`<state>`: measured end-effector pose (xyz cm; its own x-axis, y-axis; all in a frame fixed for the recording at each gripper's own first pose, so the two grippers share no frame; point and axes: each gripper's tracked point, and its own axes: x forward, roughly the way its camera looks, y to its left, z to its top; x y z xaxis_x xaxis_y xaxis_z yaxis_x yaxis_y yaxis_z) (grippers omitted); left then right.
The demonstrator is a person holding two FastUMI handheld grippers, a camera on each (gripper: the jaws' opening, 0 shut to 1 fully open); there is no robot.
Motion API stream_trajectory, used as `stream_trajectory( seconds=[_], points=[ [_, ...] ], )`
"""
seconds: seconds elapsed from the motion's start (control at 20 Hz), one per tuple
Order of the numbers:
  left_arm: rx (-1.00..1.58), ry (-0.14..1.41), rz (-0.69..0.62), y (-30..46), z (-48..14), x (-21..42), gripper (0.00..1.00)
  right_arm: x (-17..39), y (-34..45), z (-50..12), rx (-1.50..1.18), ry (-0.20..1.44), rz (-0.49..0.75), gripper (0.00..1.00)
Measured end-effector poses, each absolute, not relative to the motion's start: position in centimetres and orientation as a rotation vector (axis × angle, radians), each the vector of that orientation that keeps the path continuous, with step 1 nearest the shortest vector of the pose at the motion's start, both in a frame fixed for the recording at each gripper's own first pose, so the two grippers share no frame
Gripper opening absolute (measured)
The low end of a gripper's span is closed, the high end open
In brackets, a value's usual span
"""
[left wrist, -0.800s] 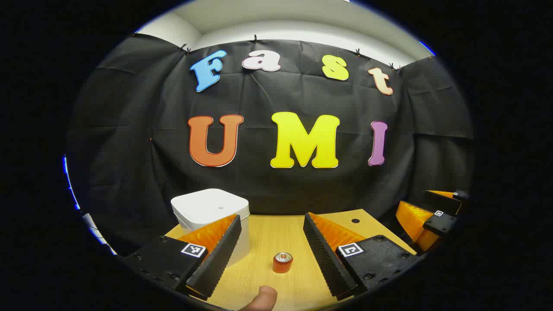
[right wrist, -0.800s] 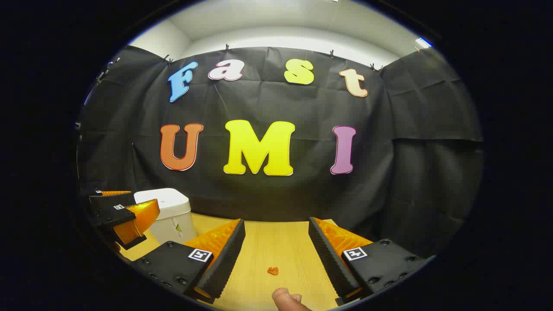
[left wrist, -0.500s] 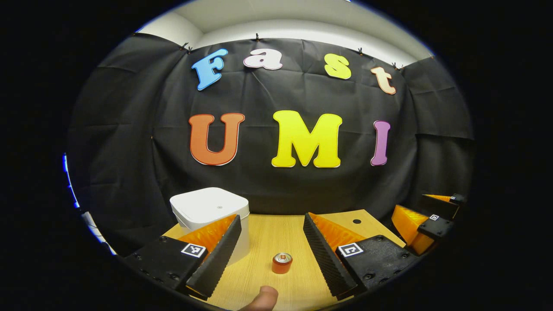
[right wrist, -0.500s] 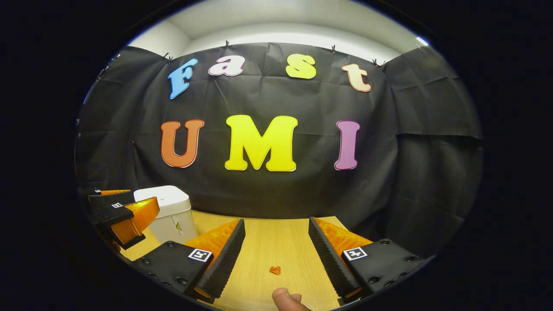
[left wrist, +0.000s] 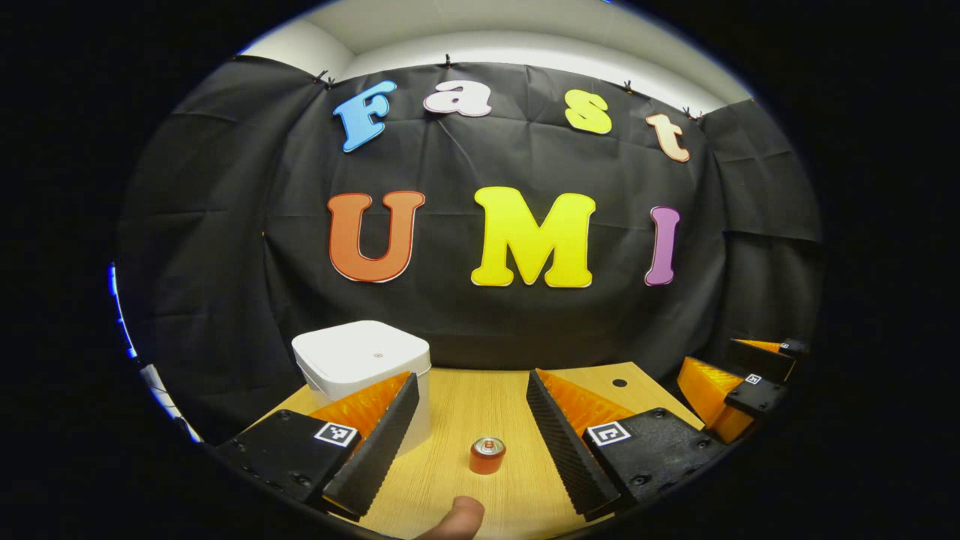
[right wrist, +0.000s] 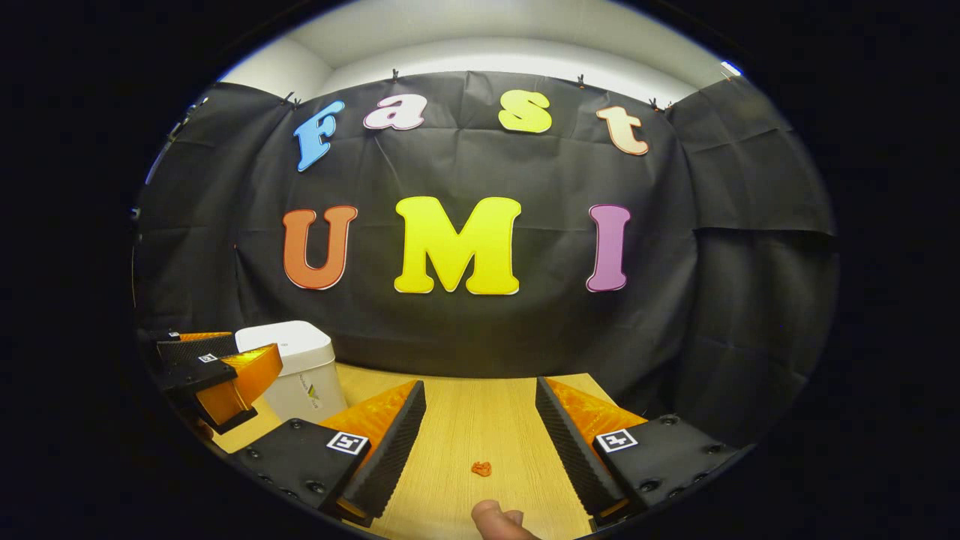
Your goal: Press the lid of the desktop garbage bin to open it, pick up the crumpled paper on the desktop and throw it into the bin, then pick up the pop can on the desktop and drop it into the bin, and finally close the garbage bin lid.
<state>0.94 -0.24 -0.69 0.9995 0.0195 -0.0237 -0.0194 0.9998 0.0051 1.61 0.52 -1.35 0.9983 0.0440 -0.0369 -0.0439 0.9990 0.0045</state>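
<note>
The first step is pressing the lid, and the white, square, round-cornered plastic garbage bin (left wrist: 362,365) with its lid down sits at about eleven o'clock from the left gripper (left wrist: 471,435), just behind its left finger. That gripper is the nearer one; its jaws stand wide apart, holding nothing. The small orange pop can (left wrist: 487,455) stands upright on the wooden tabletop (left wrist: 480,397) at twelve o'clock between them. The right gripper (right wrist: 480,439), likewise spread and empty, has the crumpled orange paper (right wrist: 481,469) at twelve o'clock, the bin at ten.
</note>
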Motion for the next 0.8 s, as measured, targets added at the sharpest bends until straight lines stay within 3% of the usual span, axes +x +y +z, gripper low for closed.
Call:
stream_trajectory(
  seconds=[0.1, 0.15, 0.2, 0.25, 0.35, 0.8],
  points=[
    [0.006, 0.025, 0.013, -0.4, -0.6, 1.0, 0.95, 1.6, 0.5, -1.2, 0.002, 0.033, 0.047, 0.94],
    [0.008, 0.025, 0.009, -0.5, -0.6, 1.0, 1.00, 1.7, 0.5, -1.3, 0.001, 0.032, 0.046, 0.94],
    [0.007, 0.026, 0.004, -0.5, -0.6, 1.1, 0.95, 1.7, 0.5, -1.3, -0.001, 0.036, 0.045, 0.94],
    [0.010, 0.025, 0.005, -0.4, -0.6, 1.1, 1.00, 1.8, 0.6, -1.5, 0.000, 0.039, 0.046, 0.94],
    [0.011, 0.021, -0.008, -0.4, -0.6, 1.4, 0.95, 2.0, 0.7, -1.7, 0.006, 0.048, 0.045, 0.94],
    [0.035, 0.006, 0.030, 1.3, 0.3, 3.7, 0.95, 2.2, 1.1, -3.7, -0.007, 0.110, 0.059, 0.94]
  ],
)
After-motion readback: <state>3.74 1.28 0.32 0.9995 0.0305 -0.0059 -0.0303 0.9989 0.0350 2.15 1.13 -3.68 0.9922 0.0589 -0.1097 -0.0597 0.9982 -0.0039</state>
